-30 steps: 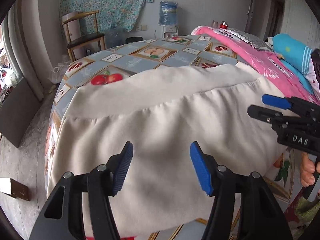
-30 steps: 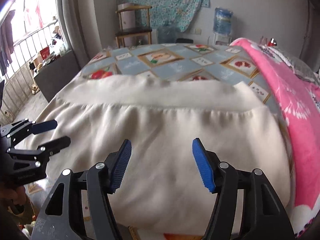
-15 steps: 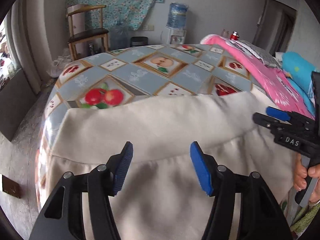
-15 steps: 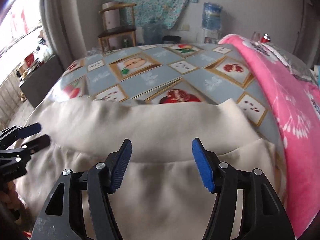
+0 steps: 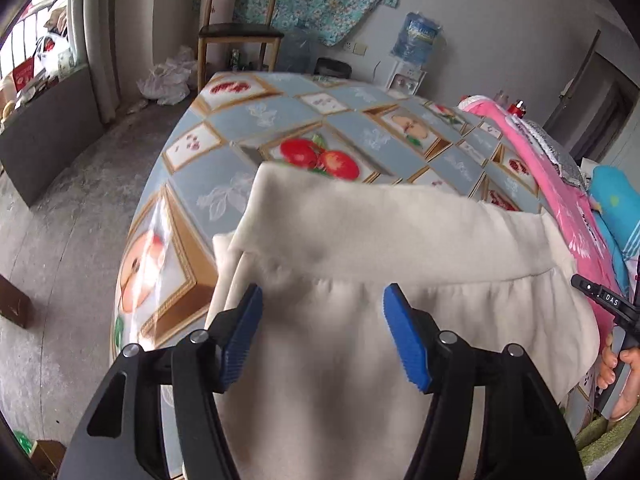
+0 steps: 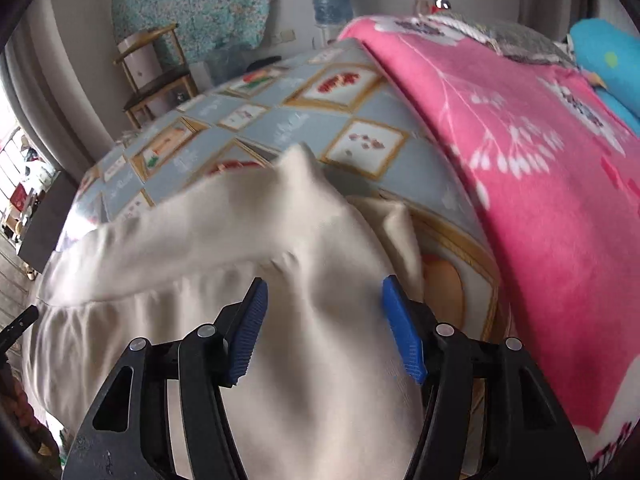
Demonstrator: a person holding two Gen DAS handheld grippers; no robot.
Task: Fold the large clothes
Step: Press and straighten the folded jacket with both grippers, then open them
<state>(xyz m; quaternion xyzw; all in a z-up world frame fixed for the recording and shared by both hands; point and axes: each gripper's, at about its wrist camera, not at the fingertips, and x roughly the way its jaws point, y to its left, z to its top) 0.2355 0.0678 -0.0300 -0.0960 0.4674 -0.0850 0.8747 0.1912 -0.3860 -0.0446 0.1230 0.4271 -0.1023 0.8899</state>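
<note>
A large cream garment (image 5: 380,240) lies on the fruit-patterned cloth of the table (image 5: 248,184), with a wide band along its far edge and gathers below it. My left gripper (image 5: 322,332) is open and empty, just above the garment near its left end. My right gripper (image 6: 322,328) is open and empty above the garment (image 6: 224,232) near its right end, where the band's corner stands up in a peak. The right gripper's tip also shows at the right edge of the left wrist view (image 5: 600,296).
A pink flowered blanket (image 6: 520,140) lies along the right of the table, with a blue pillow (image 6: 604,52) behind it. A wooden chair (image 5: 236,32) and a water dispenser (image 5: 416,40) stand at the far wall. The table edge drops to a concrete floor (image 5: 68,220) on the left.
Both grippers have moved forward and apart: the left toward the garment's left end, the right toward its right end. Both stay open. The band's right corner now stands up.
</note>
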